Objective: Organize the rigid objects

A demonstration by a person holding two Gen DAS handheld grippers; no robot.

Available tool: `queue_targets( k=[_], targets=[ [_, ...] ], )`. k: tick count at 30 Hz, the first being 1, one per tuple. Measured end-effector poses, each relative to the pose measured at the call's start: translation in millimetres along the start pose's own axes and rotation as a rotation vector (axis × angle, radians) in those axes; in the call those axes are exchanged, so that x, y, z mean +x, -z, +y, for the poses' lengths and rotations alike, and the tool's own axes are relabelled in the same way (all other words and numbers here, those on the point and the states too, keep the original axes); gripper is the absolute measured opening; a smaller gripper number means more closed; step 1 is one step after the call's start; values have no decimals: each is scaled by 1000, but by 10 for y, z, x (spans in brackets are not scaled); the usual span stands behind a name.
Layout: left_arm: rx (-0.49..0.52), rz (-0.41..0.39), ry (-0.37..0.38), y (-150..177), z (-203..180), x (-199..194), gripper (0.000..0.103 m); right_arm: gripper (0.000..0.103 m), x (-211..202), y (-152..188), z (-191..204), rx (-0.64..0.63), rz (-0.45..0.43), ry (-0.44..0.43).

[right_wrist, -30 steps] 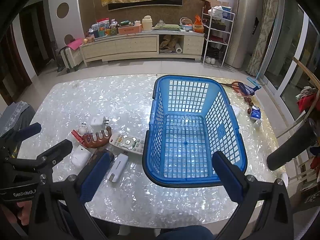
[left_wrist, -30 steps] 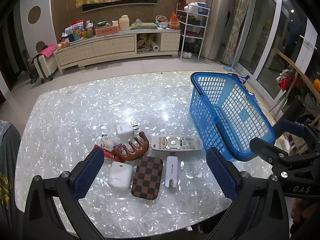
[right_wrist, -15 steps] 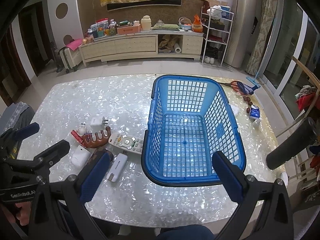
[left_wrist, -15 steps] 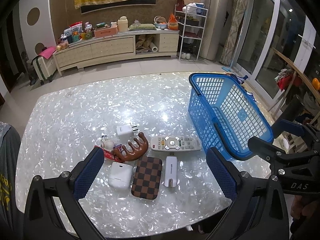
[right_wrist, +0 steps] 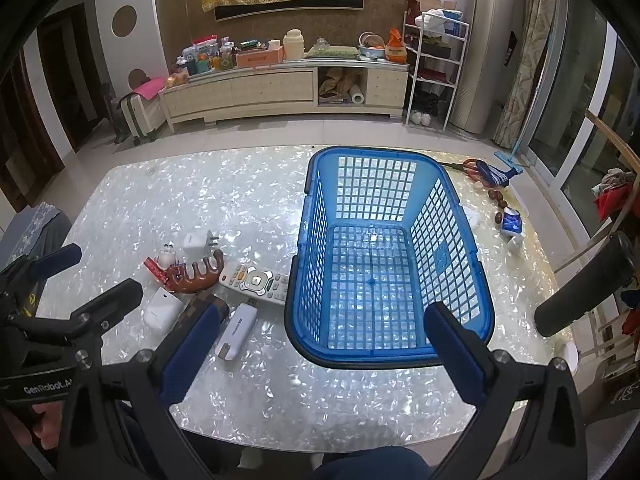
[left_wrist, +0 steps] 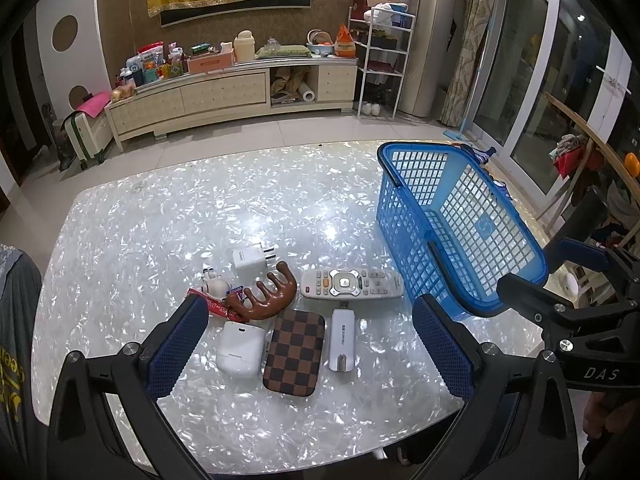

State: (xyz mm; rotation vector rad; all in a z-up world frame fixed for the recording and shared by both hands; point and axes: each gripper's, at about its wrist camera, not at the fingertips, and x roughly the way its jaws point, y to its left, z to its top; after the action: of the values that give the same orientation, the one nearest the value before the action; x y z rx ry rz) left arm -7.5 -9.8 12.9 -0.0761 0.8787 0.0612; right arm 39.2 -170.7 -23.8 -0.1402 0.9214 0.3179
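Table's (right_wrist: 280, 380) scissors (right_wrist: 476, 170): right-wrist view only.

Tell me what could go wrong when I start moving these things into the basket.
The items are packed close: the comb lies against the red packet and the figurine, so a grab may drag its neighbours. The checkered case sits between the white case and the dongle, leaving little finger room. The remote lies near the basket wall, which could block a finger.
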Motion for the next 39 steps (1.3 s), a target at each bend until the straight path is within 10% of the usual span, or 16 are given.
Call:
queue_targets(
  k=[25,39],
  targets=[
    [47,-14,15,-29,26,13,102,103,24,-2,-7,-14,16,-3],
    [64,91,-12,106,242,502,102,103,370,-249,-760,-10,138,186]
  ],
)
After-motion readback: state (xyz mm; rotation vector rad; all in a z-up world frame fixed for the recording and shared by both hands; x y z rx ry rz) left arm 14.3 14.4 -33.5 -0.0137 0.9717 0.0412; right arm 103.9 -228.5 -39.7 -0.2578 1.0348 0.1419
